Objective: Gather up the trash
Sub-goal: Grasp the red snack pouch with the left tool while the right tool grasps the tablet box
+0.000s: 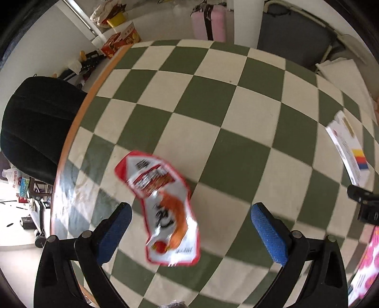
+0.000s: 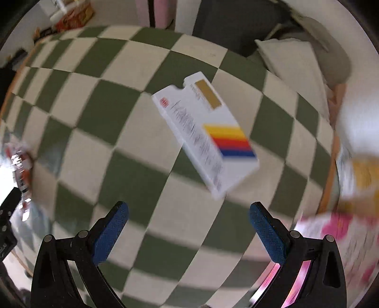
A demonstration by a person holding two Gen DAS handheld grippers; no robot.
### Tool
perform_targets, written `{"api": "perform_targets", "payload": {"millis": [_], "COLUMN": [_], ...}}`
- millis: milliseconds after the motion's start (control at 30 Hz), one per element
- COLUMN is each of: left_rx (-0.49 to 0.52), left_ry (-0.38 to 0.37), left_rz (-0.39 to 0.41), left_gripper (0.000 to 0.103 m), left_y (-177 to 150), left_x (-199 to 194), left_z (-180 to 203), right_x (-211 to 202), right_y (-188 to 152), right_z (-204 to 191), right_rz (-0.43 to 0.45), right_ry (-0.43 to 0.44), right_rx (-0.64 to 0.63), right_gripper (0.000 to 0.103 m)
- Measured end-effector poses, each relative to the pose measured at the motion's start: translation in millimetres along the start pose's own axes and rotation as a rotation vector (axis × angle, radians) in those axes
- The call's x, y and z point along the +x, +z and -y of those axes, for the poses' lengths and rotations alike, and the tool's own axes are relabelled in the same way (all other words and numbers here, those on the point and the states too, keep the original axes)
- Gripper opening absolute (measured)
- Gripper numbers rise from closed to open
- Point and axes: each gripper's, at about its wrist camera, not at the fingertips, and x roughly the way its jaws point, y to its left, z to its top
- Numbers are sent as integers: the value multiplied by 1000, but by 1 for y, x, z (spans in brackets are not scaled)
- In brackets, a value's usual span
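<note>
A red and white snack wrapper [image 1: 164, 208] lies on the green and white checkered table [image 1: 213, 99]. My left gripper [image 1: 190, 227] is open, its blue pads on either side of the wrapper's near end, slightly above it. A flat white box [image 2: 206, 132] with yellow, red and blue stripes lies ahead of my right gripper [image 2: 189, 229], which is open and empty. The same box shows at the right edge of the left wrist view [image 1: 348, 147]. The wrapper shows blurred at the left edge of the right wrist view [image 2: 21, 165].
A pink and white patterned item [image 2: 331, 239] lies near the right finger and shows in the left wrist view [image 1: 367, 263]. A black chair [image 1: 35, 123] stands by the table's orange left edge. Boxes and a pink suitcase [image 1: 208, 21] stand on the floor beyond.
</note>
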Motion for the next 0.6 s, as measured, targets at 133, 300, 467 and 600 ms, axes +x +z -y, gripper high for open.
{"api": "perform_targets", "payload": {"millis": [133,300,467,600], "left_rx": [-20,-74,-161,-254], "left_ry": [10,15,-2,-53], "left_rz": [-26,-42,-41,-91], "left_gripper": [103,103,103,102], "left_y": [12,11,0,-11], "left_x": [15,24,21,31], "left_z": [1,-18,-60,-101], "right_x": [26,55,58,57], "right_y": [41,69,50,10], "right_z": [14,36,46,27], "right_rz": [-18,-39,-46,-75], "right_ry": [-14,47,150,250], "right_rx": [-50,21,209,370], "right_gripper": [103,98,91,91]}}
